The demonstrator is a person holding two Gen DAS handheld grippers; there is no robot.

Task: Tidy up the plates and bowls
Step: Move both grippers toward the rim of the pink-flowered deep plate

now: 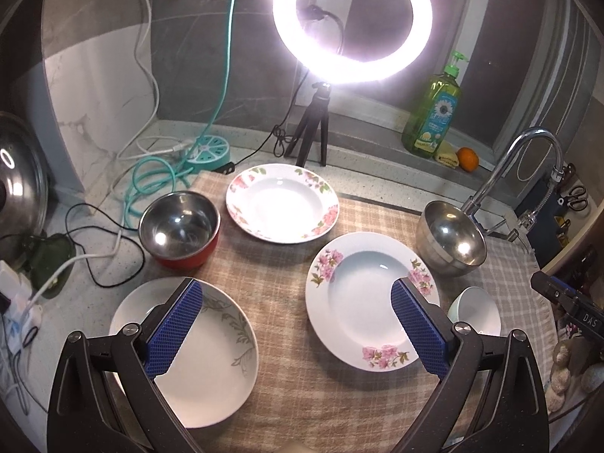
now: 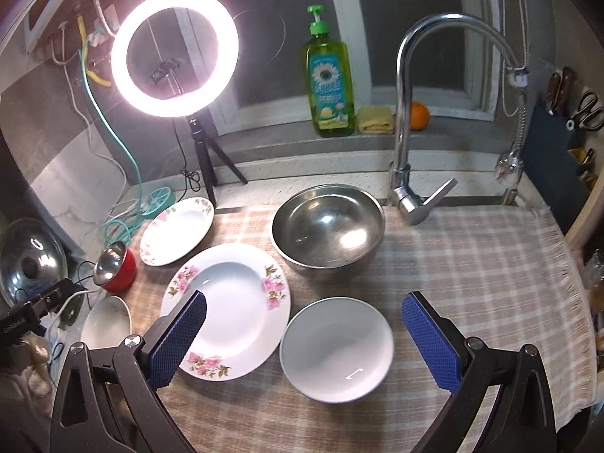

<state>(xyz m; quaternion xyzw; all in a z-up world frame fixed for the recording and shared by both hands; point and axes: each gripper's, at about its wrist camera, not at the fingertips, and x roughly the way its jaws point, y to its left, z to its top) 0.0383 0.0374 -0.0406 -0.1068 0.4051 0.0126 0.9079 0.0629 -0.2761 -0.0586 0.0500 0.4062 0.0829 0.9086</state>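
On a checked cloth (image 1: 287, 264) lie a pink-flowered plate (image 1: 372, 300), a second flowered plate (image 1: 282, 202) farther back, and a white plate with a grey leaf pattern (image 1: 211, 355) at the near left. A steel bowl with a red outside (image 1: 179, 229) stands at the left, a large steel bowl (image 1: 451, 243) at the right, and a small white bowl (image 1: 477, 311) beside it. My left gripper (image 1: 296, 324) is open and empty above the cloth between the leaf plate and the flowered plate. My right gripper (image 2: 304, 334) is open and empty, above the white bowl (image 2: 337, 349).
A lit ring light on a tripod (image 1: 353, 19) stands at the back. Cables and a teal power hub (image 1: 209, 151) lie at the back left, a pot lid (image 1: 20, 185) at the far left. A faucet (image 2: 407, 120), a green soap bottle (image 2: 330, 75) and an orange (image 2: 419, 115) are behind.
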